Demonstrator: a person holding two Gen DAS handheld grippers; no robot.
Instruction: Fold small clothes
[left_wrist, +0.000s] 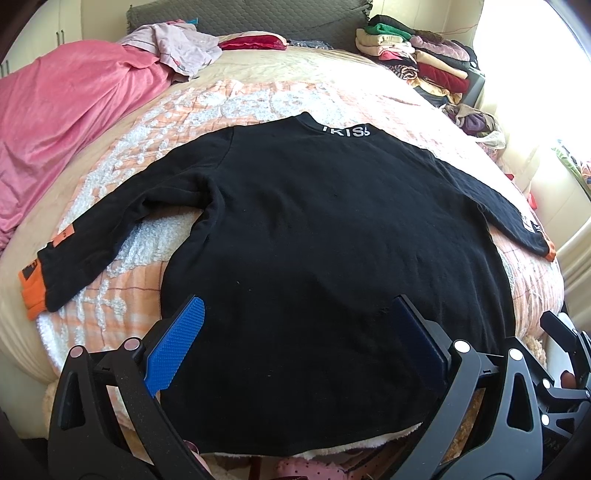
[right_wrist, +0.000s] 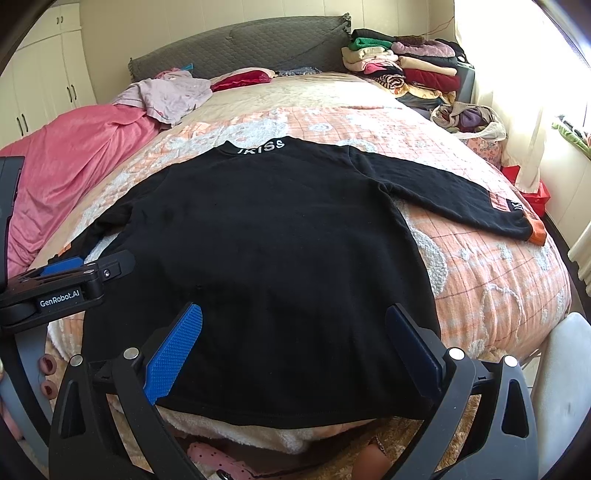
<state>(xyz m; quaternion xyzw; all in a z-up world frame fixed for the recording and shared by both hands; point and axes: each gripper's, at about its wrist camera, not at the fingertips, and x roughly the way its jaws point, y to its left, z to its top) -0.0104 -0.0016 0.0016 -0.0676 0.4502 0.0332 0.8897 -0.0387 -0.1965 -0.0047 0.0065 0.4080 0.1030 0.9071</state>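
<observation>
A small black long-sleeved sweater (left_wrist: 314, 236) (right_wrist: 266, 258) lies flat on the bed, back up, white lettering on its collar at the far end. Both sleeves are spread out, each ending in an orange cuff (left_wrist: 31, 299) (right_wrist: 536, 233). My left gripper (left_wrist: 299, 314) hovers open over the hem's left part, blue pads wide apart, nothing between them. My right gripper (right_wrist: 295, 321) is open too, above the hem's middle, with nothing held. In the right wrist view the left gripper (right_wrist: 70, 273) appears at the left edge, near the left sleeve.
An orange-and-white fleecy blanket (left_wrist: 207, 107) (right_wrist: 491, 280) covers the bed. A pink quilt (left_wrist: 62, 125) is heaped on the left, pale clothes (right_wrist: 170, 94) near the grey headboard (right_wrist: 240, 44). Stacked folded clothes (right_wrist: 406, 66) and a bag (right_wrist: 469, 120) sit at the far right. A window is on the right.
</observation>
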